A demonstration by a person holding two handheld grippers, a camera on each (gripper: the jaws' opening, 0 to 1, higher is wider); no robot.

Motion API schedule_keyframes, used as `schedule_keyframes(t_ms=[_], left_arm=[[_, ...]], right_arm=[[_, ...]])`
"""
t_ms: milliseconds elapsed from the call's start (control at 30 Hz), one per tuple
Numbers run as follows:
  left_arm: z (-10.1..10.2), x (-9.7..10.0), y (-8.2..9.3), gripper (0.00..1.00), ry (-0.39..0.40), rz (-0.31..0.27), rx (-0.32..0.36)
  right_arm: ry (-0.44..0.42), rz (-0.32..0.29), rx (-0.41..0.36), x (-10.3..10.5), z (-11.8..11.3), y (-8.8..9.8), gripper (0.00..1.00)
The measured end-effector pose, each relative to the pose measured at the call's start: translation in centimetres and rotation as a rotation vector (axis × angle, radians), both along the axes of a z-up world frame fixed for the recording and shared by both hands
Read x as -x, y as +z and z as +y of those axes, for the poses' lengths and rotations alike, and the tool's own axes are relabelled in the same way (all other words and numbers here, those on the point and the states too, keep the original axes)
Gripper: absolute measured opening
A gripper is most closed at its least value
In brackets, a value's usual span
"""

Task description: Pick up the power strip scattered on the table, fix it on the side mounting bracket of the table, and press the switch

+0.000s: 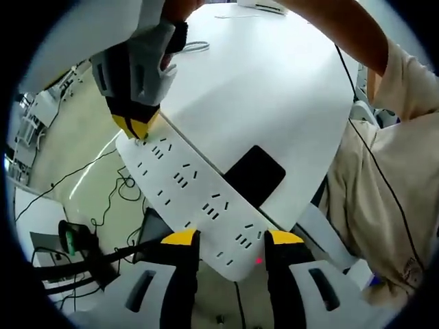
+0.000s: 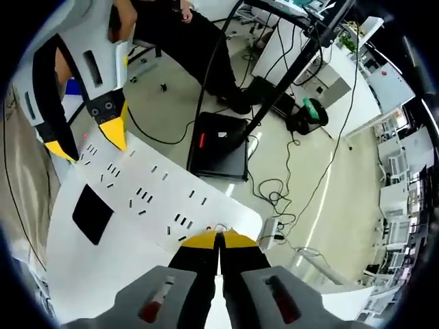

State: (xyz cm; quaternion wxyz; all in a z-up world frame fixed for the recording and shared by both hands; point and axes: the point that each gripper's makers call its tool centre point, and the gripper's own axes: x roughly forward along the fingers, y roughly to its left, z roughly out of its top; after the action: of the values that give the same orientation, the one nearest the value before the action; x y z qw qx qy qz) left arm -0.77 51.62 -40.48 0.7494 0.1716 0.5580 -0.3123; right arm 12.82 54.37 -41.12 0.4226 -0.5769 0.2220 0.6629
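White table (image 1: 274, 89) with a black rectangular patch (image 1: 255, 175) near its edge. Long white power strip (image 1: 192, 199) lying along that table edge, sockets facing up, red switch light (image 1: 258, 260) at one end. Left gripper (image 1: 233, 240) spread, yellow-tipped jaws straddling the switch end of the strip. Right gripper (image 2: 219, 240) pressed together, tips touching the opposite end of the strip. Black box (image 2: 218, 145) and cables (image 2: 288, 192) on the floor below.
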Motion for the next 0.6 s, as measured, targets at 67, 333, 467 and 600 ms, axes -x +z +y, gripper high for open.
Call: schedule_keyframes(t_ms=[67,333,467,600], left_arm=[[-0.03,-0.03,-0.02,0.42,-0.001,0.008,-0.008],[0.00,0.03,-0.05,0.42,-0.002,0.019,-0.019],[0.00,0.05,-0.08,0.42,-0.006,0.026,-0.026],[0.00,0.07,-0.09,0.42,-0.006,0.033,-0.034]], right_arm=[[-0.013,-0.005,-0.003,0.01,-0.04,0.03,0.00],[-0.042,0.028,-0.010,-0.39,0.17,0.28,0.00],[-0.065,0.046,-0.027,-0.39,0.00,0.23,0.00],[-0.076,0.043,-0.039,-0.32,-0.01,0.24,0.00]])
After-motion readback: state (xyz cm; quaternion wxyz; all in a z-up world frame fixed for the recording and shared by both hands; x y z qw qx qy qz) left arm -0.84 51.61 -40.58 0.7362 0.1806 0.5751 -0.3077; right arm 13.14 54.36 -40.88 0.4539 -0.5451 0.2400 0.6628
